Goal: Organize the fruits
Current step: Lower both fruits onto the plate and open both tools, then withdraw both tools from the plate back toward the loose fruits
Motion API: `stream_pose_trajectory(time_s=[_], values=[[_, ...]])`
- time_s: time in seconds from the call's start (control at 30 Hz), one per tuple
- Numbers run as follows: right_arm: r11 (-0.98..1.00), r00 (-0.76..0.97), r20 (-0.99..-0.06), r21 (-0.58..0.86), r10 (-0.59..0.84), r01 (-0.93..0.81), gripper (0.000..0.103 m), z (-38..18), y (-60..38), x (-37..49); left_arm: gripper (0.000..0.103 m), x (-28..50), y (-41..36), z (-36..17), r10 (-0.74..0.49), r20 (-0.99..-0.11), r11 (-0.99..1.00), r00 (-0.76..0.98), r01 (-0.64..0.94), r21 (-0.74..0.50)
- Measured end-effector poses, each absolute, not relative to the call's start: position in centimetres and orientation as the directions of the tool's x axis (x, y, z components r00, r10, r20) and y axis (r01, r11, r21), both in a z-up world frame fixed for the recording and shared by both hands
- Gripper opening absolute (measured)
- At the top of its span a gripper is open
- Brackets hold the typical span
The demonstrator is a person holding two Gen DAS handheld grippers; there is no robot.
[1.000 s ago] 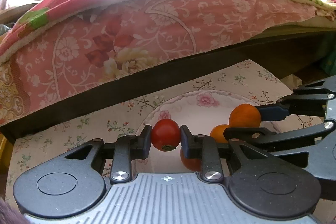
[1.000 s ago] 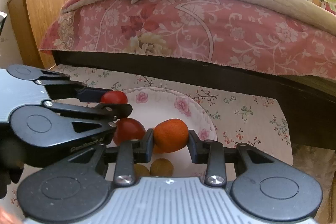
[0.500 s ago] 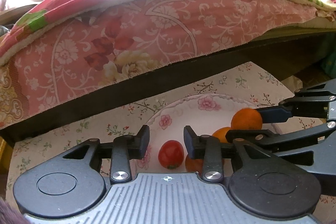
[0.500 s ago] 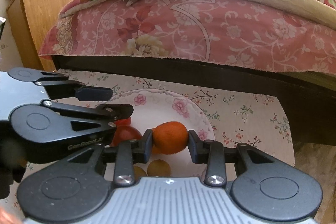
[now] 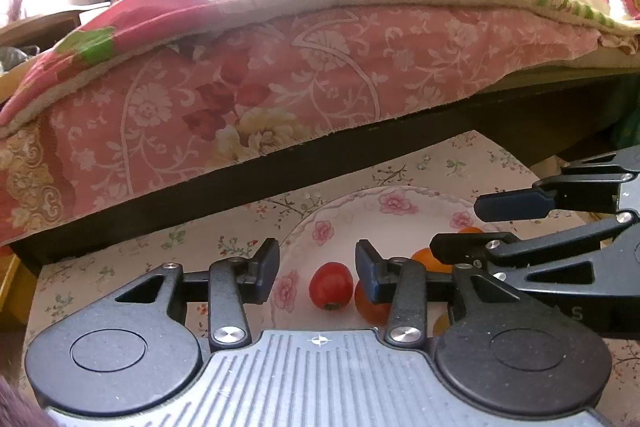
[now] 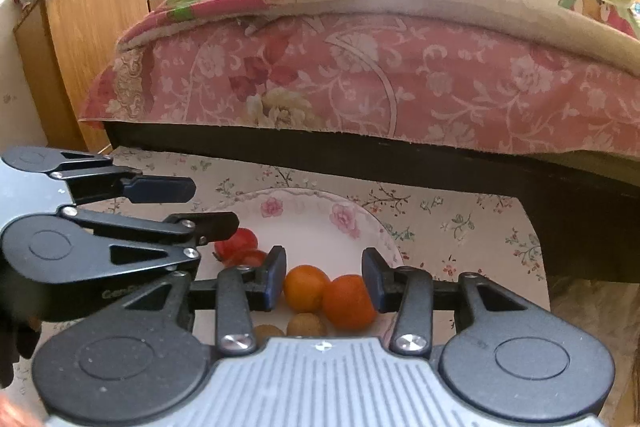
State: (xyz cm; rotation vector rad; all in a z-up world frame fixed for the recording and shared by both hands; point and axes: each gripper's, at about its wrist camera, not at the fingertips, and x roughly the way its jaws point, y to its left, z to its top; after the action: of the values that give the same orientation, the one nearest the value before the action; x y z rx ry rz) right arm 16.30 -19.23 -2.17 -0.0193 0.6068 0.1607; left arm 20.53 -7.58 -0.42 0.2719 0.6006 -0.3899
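Note:
A white plate with pink flowers (image 5: 384, 205) (image 6: 308, 207) sits on a floral tablecloth. Two red tomatoes (image 5: 331, 285) (image 6: 240, 243) lie on its left part. My left gripper (image 5: 317, 261) hangs open above them with nothing between its fingers. Two oranges (image 6: 306, 287) (image 6: 349, 301) rest side by side near the plate's front, with two small brown fruits (image 6: 306, 325) just before them. My right gripper (image 6: 324, 277) stands open over the oranges and holds nothing. In the left wrist view the oranges (image 5: 426, 259) are mostly hidden behind the right gripper's fingers (image 5: 516, 205).
The small table (image 6: 460, 223) with the floral cloth ends close to the right of the plate. A bed with a pink floral cover (image 6: 380, 79) and dark frame (image 5: 280, 179) runs right behind it. A wooden cabinet (image 6: 84, 39) stands at the back left.
Both grippers opened and let go: the tomato dropped from the left one onto the plate, then the orange from the right one. Both grippers have since lifted and drawn back a little.

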Motion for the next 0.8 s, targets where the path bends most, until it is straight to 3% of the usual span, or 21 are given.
stream_pose_trajectory(time_s=[0.8], values=[[0.972, 0.762, -0.618, 0.013, 0.193, -0.236, 0.043, -1.4, -16.0, 8.7, 0.052, 12.6, -2.7, 0.4, -0.267, -0.641, 0.904, 0.72, 0.418, 0.092]])
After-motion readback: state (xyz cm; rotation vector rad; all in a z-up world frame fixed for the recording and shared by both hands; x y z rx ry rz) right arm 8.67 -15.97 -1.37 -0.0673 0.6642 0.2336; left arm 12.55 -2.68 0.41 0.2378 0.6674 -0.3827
